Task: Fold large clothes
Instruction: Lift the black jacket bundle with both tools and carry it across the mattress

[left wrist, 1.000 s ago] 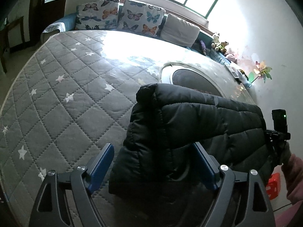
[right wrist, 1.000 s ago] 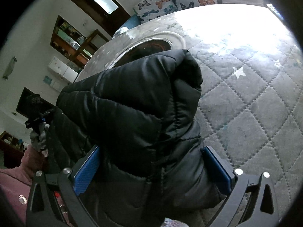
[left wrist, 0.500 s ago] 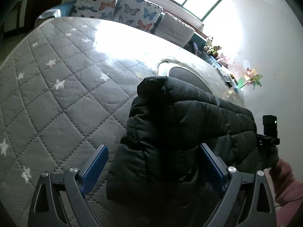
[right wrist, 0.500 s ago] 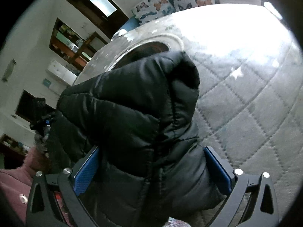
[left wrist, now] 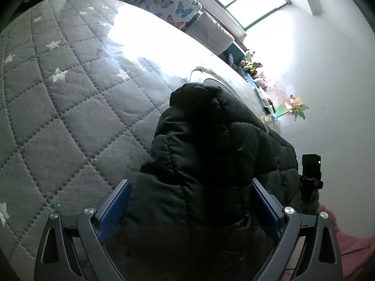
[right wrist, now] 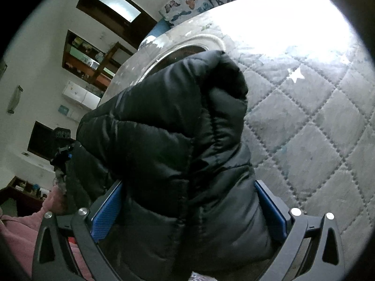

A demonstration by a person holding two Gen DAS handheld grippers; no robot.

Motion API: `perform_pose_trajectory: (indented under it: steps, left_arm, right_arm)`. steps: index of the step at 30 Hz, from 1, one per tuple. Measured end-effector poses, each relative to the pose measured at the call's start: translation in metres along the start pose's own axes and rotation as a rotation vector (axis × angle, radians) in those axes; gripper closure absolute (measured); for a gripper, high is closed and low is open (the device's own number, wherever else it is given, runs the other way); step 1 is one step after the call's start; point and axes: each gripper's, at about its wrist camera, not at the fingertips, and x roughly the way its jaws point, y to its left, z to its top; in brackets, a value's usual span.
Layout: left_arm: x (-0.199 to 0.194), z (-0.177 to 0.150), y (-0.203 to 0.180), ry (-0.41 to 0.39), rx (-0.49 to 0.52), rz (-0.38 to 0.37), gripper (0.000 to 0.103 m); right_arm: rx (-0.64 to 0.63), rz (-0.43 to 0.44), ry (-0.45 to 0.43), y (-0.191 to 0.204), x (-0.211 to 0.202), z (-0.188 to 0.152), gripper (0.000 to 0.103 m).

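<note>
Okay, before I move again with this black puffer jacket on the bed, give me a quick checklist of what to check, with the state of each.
1. Black puffer jacket lies on the grey quilted bed cover: ok.
2. Jacket bulk sits between the left gripper jaws: ok.
3. Left jaws pressing the fabric: not ok; a gap shows beside the left-hand blue pad.
4. Jacket bulk sits between the right gripper jaws: ok.
5. Right jaws firmly clamped: cannot tell; the fabric fills the gap and hides the pads' contact.
6. Bed cover beyond the jacket free for folding: ok; butterfly pillows sit far back.
</note>
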Motion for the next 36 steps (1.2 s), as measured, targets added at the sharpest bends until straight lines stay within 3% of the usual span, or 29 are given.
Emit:
perform_pose_trajectory:
  steps: [7, 12, 19, 24, 26, 28, 30, 31, 34, 36]
  left_arm:
    - [0.001, -0.002, -0.004, -0.013, 0.021, 0.004, 0.013]
    - [0.003, 0.004, -0.006, 0.024, 0.021, 0.01, 0.013]
    - [0.017, 0.01, 0.001, 0.124, -0.006, -0.049, 0.001]
    - [0.023, 0.011, -0.013, 0.117, 0.034, -0.012, 0.002]
    - [0.019, 0.008, -0.02, 0.093, 0.044, 0.002, 0.01]
    - [0.013, 0.007, -0.032, 0.067, 0.064, 0.025, 0.025]
    - [0.008, 0.004, -0.05, 0.041, 0.098, 0.065, 0.032]
    - [0.006, 0.002, -0.059, 0.036, 0.125, 0.095, 0.035]
    - [0.012, -0.002, -0.084, 0.033, 0.22, 0.219, 0.038]
    - [0.016, -0.003, -0.092, 0.027, 0.244, 0.25, 0.038]
  right_arm:
    - [-0.076, -0.043, 0.055, 0.026, 0.002, -0.017, 0.0]
    - [-0.053, -0.043, 0.043, 0.021, 0.002, -0.014, 0.0]
    - [-0.067, -0.03, 0.061, 0.012, 0.01, -0.01, 0.0]
    - [-0.045, -0.035, 0.03, 0.016, 0.01, -0.014, 0.0]
    - [-0.035, -0.041, 0.009, 0.022, 0.008, -0.016, 0.0]
    - [-0.04, -0.05, -0.014, 0.03, 0.003, -0.019, 0.007]
    - [-0.045, -0.047, -0.038, 0.039, -0.005, -0.021, 0.032]
    - [-0.05, -0.048, -0.05, 0.044, -0.011, -0.022, 0.036]
    - [-0.079, -0.083, -0.048, 0.052, -0.009, -0.025, 0.04]
    - [-0.075, -0.079, -0.044, 0.048, -0.005, -0.024, 0.04]
